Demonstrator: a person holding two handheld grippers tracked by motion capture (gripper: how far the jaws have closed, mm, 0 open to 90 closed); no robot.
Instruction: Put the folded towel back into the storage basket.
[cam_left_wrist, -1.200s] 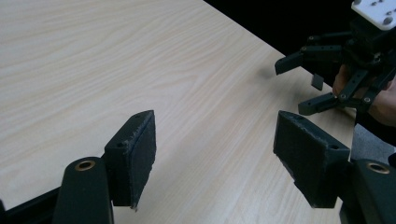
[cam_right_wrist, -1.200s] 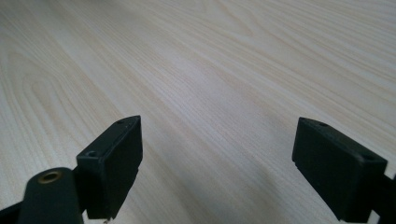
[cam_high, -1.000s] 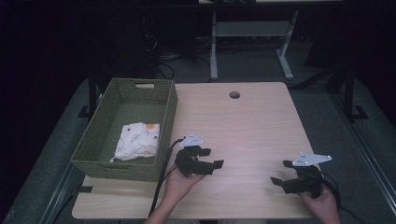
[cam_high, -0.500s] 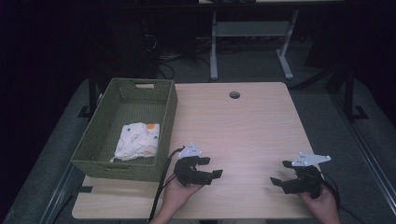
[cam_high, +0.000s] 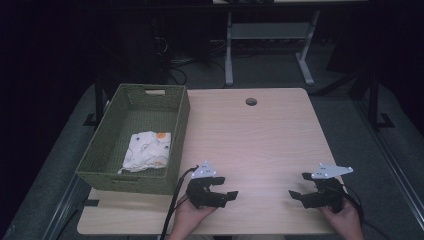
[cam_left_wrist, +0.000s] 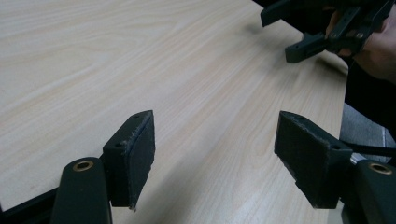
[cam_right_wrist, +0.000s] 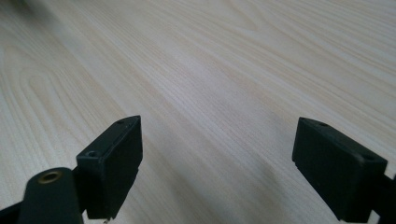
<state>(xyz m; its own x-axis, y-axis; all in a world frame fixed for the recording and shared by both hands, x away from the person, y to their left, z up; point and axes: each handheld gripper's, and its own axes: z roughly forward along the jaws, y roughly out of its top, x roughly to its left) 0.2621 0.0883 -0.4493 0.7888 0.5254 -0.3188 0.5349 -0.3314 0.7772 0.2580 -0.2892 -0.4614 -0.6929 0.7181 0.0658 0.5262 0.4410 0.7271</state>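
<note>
My left gripper (cam_high: 226, 187) is held low over the light wood table (cam_high: 250, 140) near its front edge, just right of the basket, pointing right. Its jaws stand open with nothing between them, as the left gripper view (cam_left_wrist: 215, 144) shows. My right gripper (cam_high: 299, 185) hovers at the front right, pointing left toward the other one, and is open and empty (cam_right_wrist: 217, 163). It also appears far off in the left gripper view (cam_left_wrist: 317, 28), held by a hand. Bare wood lies under both.
A green woven basket (cam_high: 100, 165) stands on the table's left side with a white patterned cloth (cam_high: 147, 150) folded inside. A round cable hole (cam_high: 251, 101) sits near the far edge. A white desk frame (cam_high: 270, 35) stands on the dark floor behind.
The left gripper has drawn back toward the table's front edge, a little lower in the high view. The right gripper has stayed put.
</note>
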